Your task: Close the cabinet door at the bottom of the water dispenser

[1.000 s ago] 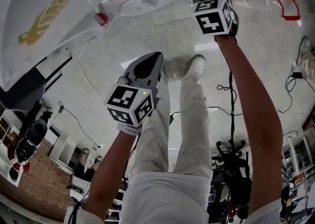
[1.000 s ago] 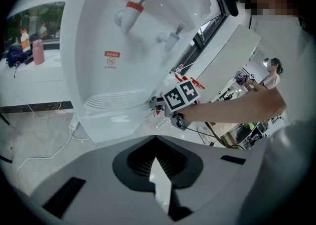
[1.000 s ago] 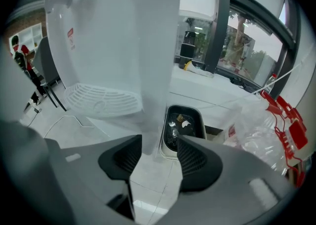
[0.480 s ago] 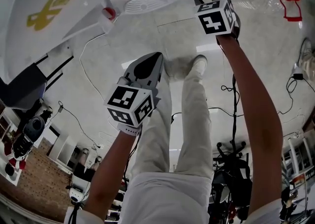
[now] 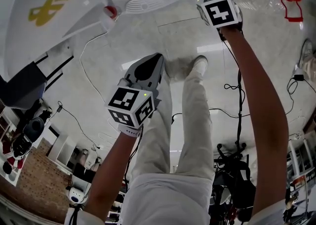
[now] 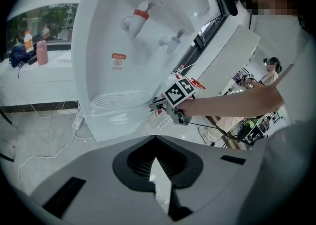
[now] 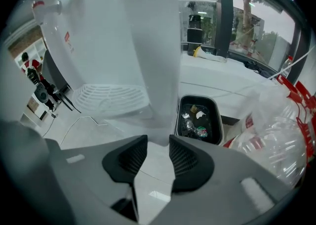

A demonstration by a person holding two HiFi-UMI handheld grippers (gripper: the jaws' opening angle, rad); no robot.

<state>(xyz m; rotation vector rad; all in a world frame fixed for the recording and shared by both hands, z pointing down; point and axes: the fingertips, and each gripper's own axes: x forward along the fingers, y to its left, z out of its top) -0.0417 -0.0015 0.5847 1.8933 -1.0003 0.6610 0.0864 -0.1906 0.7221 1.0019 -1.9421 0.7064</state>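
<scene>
We look steeply down past our own pale trousers [image 5: 190, 120] and shoes [image 5: 197, 63] onto a glossy floor [image 5: 163, 33]. The white water dispenser [image 5: 54, 16] fills the upper left of the head view, its red-capped tap [image 5: 109, 11] and ribbed drip tray [image 5: 143, 4] turned towards us.

The cabinet door [image 7: 153, 56] stands swung out from the dispenser's lower part. In the right gripper view it runs as a pale upright slab from the top edge down into the mouth of the right claw [image 7: 158, 139]. That claw has just been closing. Its dark ribbed pads [image 7: 126, 159] sit one on each face of the door's free edge, and as far as we can see they are clamped on it.

The left claw [image 6: 156, 144] hangs in front of our legs, well apart from the dispenser. Its jaws are together with nothing between them. From its view the right claw's marker cube [image 6: 180, 90] shows just beside the dispenser's lower front.

Just right of the door, a black bin [image 7: 216, 115] with litter in it stands on the floor. Further right lies a clear bag of empty bottles [image 7: 276, 145]. A white cable [image 5: 86, 73] trails across the floor beside the dispenser.
</scene>
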